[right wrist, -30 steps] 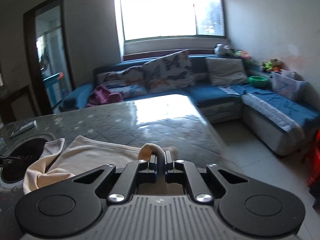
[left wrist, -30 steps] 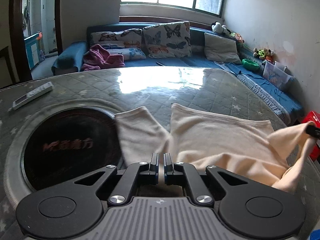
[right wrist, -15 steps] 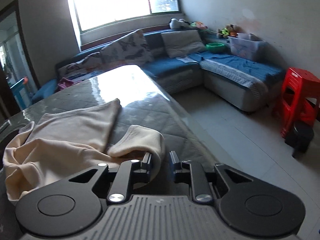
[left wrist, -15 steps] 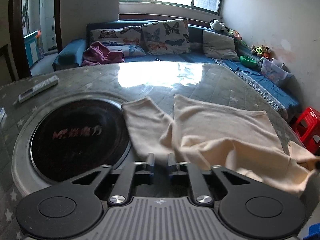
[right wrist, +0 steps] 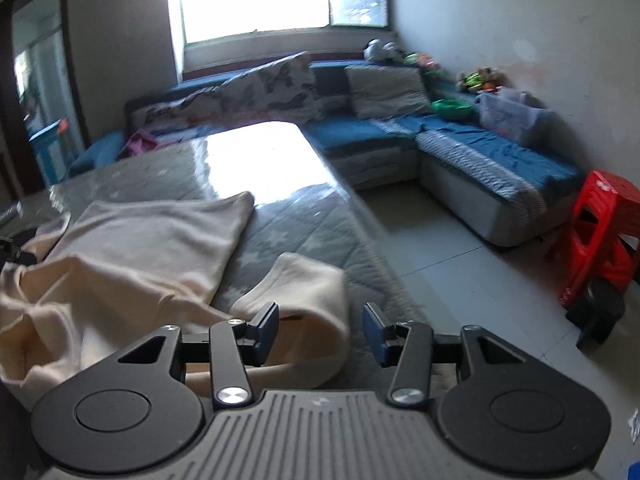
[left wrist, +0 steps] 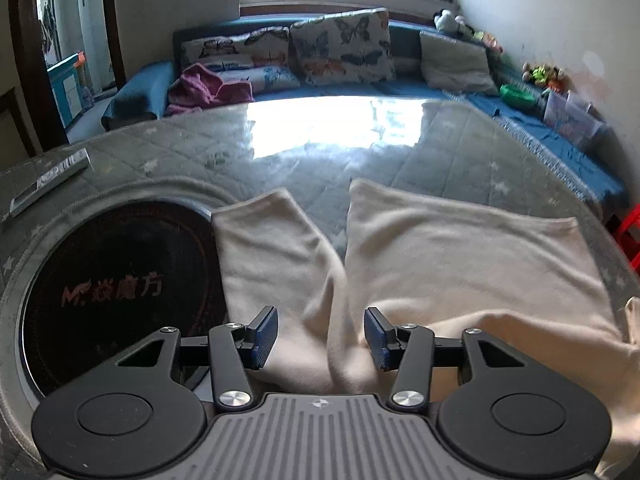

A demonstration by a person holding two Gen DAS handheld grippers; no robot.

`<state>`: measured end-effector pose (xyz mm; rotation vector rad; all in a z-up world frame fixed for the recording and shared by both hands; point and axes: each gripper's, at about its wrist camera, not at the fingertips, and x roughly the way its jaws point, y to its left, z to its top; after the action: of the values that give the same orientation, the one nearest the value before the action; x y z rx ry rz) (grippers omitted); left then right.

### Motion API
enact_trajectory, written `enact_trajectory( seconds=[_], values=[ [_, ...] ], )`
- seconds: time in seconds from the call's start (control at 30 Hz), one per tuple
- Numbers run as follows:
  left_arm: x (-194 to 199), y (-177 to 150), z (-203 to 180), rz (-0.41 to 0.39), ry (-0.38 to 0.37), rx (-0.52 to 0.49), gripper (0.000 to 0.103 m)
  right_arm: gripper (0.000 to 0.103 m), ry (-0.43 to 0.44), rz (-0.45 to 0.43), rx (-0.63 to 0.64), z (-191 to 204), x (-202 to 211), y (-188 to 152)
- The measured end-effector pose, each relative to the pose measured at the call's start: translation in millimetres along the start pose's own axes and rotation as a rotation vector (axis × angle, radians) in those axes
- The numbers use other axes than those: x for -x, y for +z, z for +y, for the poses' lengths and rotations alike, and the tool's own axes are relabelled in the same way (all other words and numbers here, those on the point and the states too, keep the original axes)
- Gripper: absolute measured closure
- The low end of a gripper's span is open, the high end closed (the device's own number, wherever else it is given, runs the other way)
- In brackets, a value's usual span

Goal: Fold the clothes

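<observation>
Both my grippers stand with their fingers spread wide and nothing between the pads. In the left wrist view my left gripper (left wrist: 320, 334) hangs low over the cream garment (left wrist: 460, 264), which lies on the grey quilted table (left wrist: 280, 160). Its body fills the centre and right of the frame, and one sleeve (left wrist: 268, 248) runs up the middle, its cuff lying over the rim of the round black hotplate (left wrist: 104, 292) at lower left. Bunched cloth rises into the gap between my left fingers but is not pinched.

In the right wrist view my right gripper (right wrist: 320, 330) sits at the bottom centre, above the other sleeve (right wrist: 308, 288), which is doubled over on itself just beside the body of the garment, near the table's right edge. The near hem at lower left of that frame is rumpled and heaped, not flat.

I judge the garment laid out face down or face up, I cannot tell which, with sleeves out and the fold still unformed. Open fingers over cloth fit either just having let go after spreading it or being about to take hold. Any fold calls for the sleeves and that rumpled hem to lie flat.
</observation>
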<state>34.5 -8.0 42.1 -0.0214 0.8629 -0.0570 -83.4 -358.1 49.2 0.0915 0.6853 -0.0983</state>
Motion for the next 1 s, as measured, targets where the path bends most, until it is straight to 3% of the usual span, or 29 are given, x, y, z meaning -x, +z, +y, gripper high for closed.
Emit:
enact_trajectory(
  seconds=[0.1,0.17,0.43,0.6,0.73,0.9,1.0],
  values=[
    [-2,-5,8,0.011,-0.007,0.007,0.091,0.053,-0.009,0.017,0.036,7,-13,-1],
    [2,-8,13,0.007,-0.010,0.017,0.096,0.054,-0.045,0.012,0.059,8,-18,-1],
    [39,-29,45,-0.034,0.003,0.079,0.098,0.054,-0.210,-0.003,-0.038,-22,-11,-6],
    [57,-46,64,-0.038,0.066,0.087,0.096,0.054,-0.241,-0.005,-0.059,-35,1,-9],
    [78,-49,66,-0.078,0.055,0.069,0.093,0.054,-0.166,-0.041,-0.006,-20,16,-2],
    [102,-49,27,-0.139,-0.147,-0.053,0.078,0.055,0.034,-0.040,0.088,22,23,6],
    [102,-53,3,-0.138,-0.242,-0.135,0.075,0.055,0.180,-0.014,0.155,52,22,7]
  ],
)
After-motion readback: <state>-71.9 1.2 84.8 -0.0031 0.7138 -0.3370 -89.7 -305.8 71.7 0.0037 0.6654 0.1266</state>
